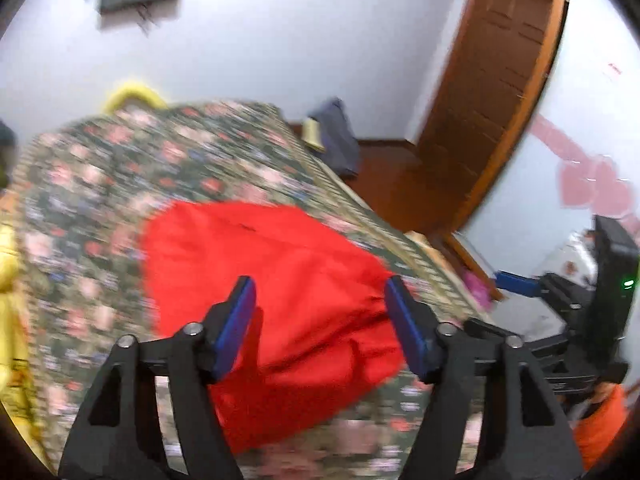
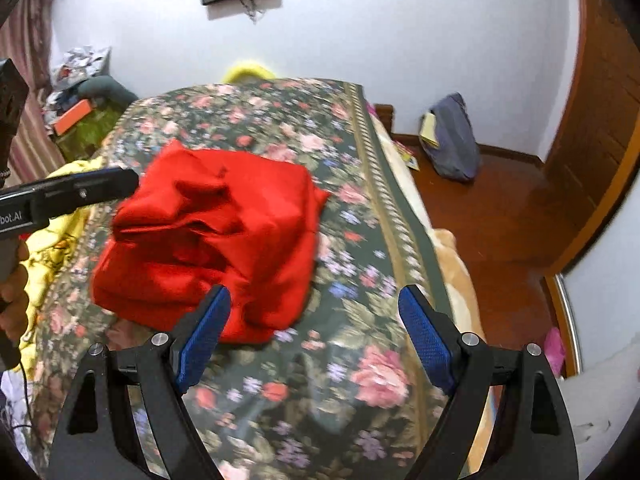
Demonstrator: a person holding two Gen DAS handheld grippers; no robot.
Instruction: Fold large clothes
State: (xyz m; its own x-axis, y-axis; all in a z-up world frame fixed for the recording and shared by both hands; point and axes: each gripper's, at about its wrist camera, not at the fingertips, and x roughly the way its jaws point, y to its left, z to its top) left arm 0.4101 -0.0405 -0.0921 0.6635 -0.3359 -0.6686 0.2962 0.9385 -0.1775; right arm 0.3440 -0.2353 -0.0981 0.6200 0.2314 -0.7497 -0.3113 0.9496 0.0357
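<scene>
A red garment [image 1: 280, 288] lies folded in a thick bundle on the floral bedspread [image 1: 120, 184]; it also shows in the right wrist view [image 2: 216, 240]. My left gripper [image 1: 320, 288] is open and empty, held above the garment's near part. My right gripper [image 2: 314, 300] is open and empty, above the bedspread [image 2: 320, 380] just right of the garment's near edge. The left gripper's body [image 2: 68, 196] shows at the left of the right wrist view, beside the garment. The right gripper's body [image 1: 580, 300] shows at the right of the left wrist view.
Yellow cloth [image 2: 52, 232] lies along the bed's left side. A blue-grey bag [image 2: 452, 140] stands on the wooden floor [image 2: 500, 220] to the right of the bed. A wooden door [image 1: 492, 92] is at the right. Clutter [image 2: 80, 96] sits at the far left.
</scene>
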